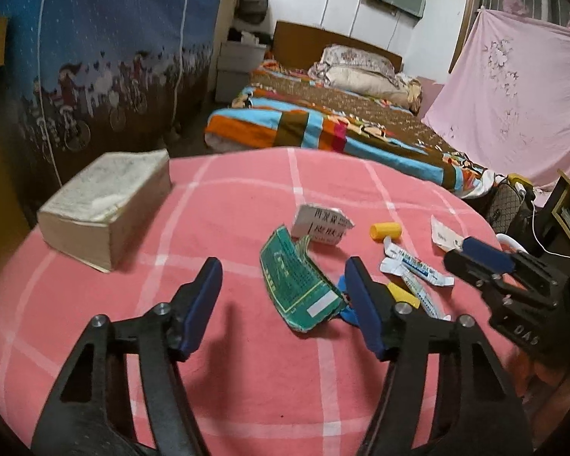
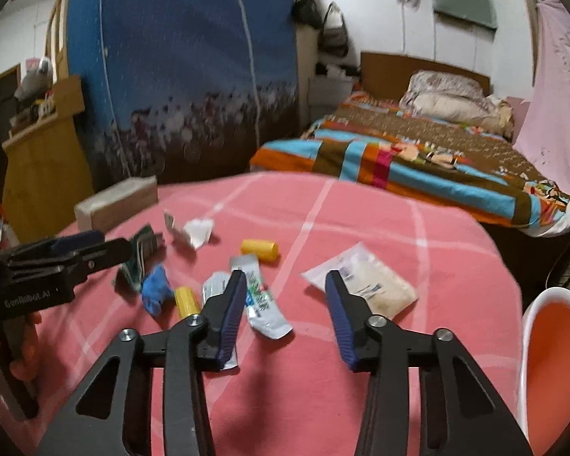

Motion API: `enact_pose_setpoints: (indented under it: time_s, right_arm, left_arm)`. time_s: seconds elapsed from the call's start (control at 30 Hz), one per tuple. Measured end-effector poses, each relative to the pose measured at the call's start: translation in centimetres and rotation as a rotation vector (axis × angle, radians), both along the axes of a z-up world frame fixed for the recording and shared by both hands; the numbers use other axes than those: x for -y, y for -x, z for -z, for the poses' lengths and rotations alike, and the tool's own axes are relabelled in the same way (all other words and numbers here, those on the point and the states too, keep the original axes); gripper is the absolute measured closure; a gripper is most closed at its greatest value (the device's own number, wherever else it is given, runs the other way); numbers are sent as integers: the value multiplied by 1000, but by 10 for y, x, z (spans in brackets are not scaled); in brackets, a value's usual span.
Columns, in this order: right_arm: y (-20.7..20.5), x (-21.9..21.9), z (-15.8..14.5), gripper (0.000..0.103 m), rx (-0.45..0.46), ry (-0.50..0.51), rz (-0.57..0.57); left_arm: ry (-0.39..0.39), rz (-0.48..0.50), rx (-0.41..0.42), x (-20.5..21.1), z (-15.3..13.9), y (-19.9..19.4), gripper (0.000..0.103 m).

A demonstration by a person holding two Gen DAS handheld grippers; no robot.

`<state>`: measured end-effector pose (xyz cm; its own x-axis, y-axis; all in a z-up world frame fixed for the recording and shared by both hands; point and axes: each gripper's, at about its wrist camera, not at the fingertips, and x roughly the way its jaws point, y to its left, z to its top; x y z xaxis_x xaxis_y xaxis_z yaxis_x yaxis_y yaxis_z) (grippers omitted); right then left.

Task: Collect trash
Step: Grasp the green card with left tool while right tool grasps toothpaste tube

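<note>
Trash (image 2: 262,296) is lying scattered on the pink checked surface (image 2: 361,205). Both grippers' fingers are standing part-open, gripping nothing. Risk: right gripper (image 2: 285,304) is straddling flat wrappers; pads may skid.

Two yellow caps (image 2: 258,249) (image 2: 186,301), one green card (image 1: 299,288), one blue scrap (image 2: 155,292), one white torn box (image 1: 320,224), one clear packet (image 2: 361,281), one tissue pack (image 1: 106,205).

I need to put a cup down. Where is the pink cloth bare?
Bare: between the tissue pack and the green card, and the far side behind the yellow cap. Crowded: the wrappers around the squeezed tube and white packet.
</note>
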<state>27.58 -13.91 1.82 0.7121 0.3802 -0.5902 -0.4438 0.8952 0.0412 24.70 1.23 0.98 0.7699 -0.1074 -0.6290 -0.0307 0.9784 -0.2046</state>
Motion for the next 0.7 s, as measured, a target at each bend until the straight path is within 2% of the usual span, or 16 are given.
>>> enact_pose_setpoints:
  time_s: [0.13, 0.4, 0.5, 0.53, 0.57, 0.7]
  right_arm:
    - [-8, -7, 6, 69, -56, 34, -21]
    - [-14, -13, 15, 82, -126, 52, -53]
    - [-11, -13, 14, 83, -125, 53, -59]
    - [-11, -13, 13, 85, -122, 54, -60]
    - [-12, -15, 13, 92, -120, 54, -61]
    - [-10, -15, 11, 94, -102, 47, -59]
  left_arm:
    - [28, 7, -32, -4, 3, -5, 75]
    - [88, 24, -36, -9, 3, -4, 97]
    - [92, 23, -33, -8, 2, -2, 100]
    - [93, 20, -31, -9, 2, -2, 101]
    - [94, 17, -28, -9, 1, -1, 102]
    - [98, 17, -19, -8, 1, 2, 103]
